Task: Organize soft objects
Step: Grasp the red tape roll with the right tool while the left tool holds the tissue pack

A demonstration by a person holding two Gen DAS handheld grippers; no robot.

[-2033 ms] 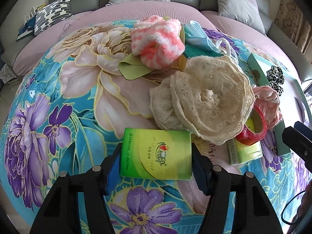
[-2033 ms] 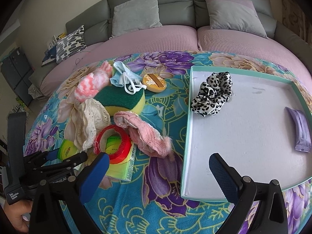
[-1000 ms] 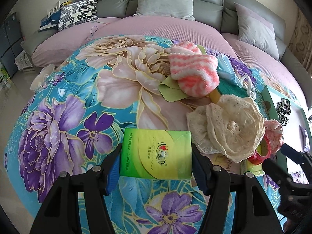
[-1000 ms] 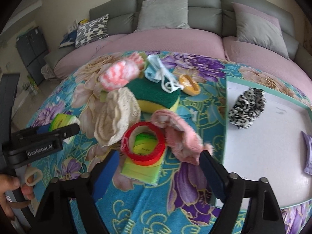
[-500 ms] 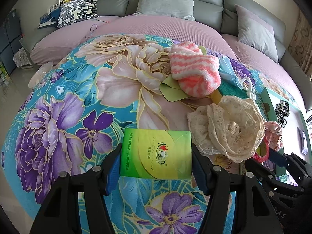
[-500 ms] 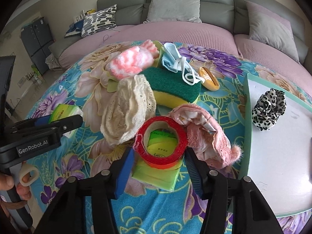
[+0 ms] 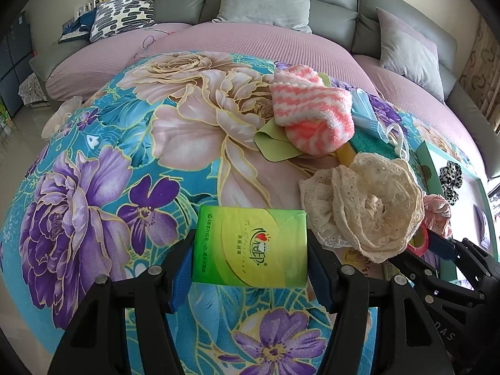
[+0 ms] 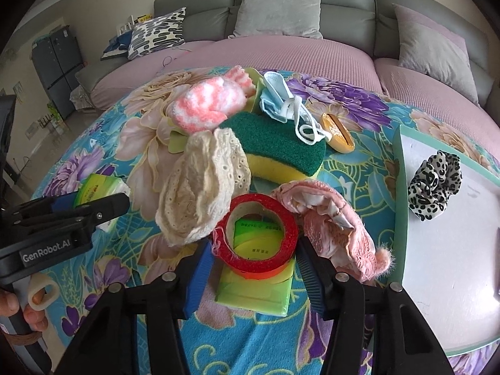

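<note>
Close in, our left gripper [image 7: 251,268] kept its half-open jaws clamped on the green tissue pack [image 7: 250,243], lifted just over the flowered cloth [image 7: 109,193] and not budging. Over on the right, that was where the action was: our right gripper [image 8: 253,267], which had hung wide open by the tray [image 8: 437,281] moments earlier, had swung across to the pile and narrowed its jaws about halfway, so the blue pads now sat against both sides of the red tape roll [image 8: 287,228]. The roll lay on top of a second green pack [image 8: 253,293], and we judged the grip was on the roll, not the pack. Tape is hardly soft, so we read this as clearing it off the things beneath and beside it. Just beyond, the cream lace scrunchie [image 8: 200,193] and the pink scrunchie [image 8: 331,228] touched the roll on either side. Farther back sat the sponge [image 8: 281,147], the pink-and-white sock [image 8: 206,106] and the face mask [image 8: 278,103], all unsorted. In the tray so far we saw only the leopard scrunchie [image 8: 434,184], with the sofa [image 8: 281,53] behind.
</note>
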